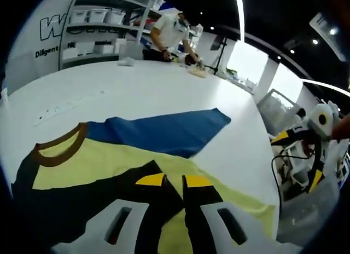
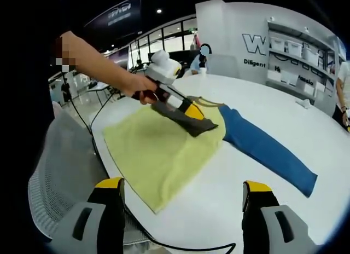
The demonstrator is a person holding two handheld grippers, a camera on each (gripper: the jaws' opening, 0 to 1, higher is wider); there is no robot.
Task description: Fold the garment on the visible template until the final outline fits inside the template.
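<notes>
A T-shirt lies flat on the white table (image 2: 306,117), with a yellow body (image 2: 158,150), a brown collar (image 1: 54,150) and a blue sleeve (image 2: 268,150) stretched out to one side. The other sleeve is dark grey (image 2: 183,121) and is folded over onto the yellow body. My left gripper (image 2: 192,111), held by a hand, is shut on this sleeve just above the chest. In the left gripper view its jaws (image 1: 174,181) stand close together over dark cloth (image 1: 71,205). My right gripper (image 2: 183,185) hangs wide open near the table's edge, holding nothing.
A grey mesh chair (image 2: 54,166) stands at the table's edge by the shirt's hem, and a black cable (image 2: 180,246) runs under it. Faint marks (image 1: 60,109) show on the table beyond the collar. A person (image 1: 169,32) works at the far side, by shelves (image 1: 98,29).
</notes>
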